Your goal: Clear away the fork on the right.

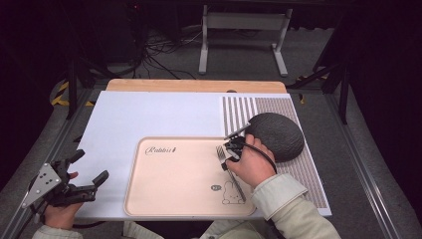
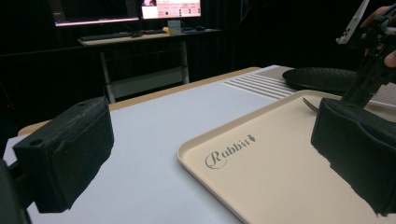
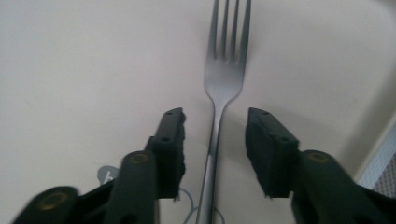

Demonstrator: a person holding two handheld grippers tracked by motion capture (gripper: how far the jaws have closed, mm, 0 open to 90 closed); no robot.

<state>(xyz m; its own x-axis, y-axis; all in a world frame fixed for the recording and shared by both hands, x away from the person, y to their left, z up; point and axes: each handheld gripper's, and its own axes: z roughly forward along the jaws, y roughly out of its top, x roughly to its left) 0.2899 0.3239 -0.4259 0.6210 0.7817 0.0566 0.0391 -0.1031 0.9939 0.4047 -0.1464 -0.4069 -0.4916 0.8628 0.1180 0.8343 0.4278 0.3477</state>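
At the table's left edge, the left gripper [image 1: 92,169] is idling with jaws parted and empty; on the beige rectangular plastic tray [image 1: 169,191], the silver metal fork [image 3: 219,98] is lying flat between the right gripper's [image 3: 215,144] spread pads, placement apparently done, withdrawal remaining.

The desk [image 1: 199,85] is covered by a white sheet [image 1: 149,117], with wood left bare along the far edge. A striped and dotted mat [image 1: 303,172] is laid on the right part. A beige tray [image 1: 174,184] is set near the front edge, and a dark plate [image 1: 278,134] is placed on the mat.
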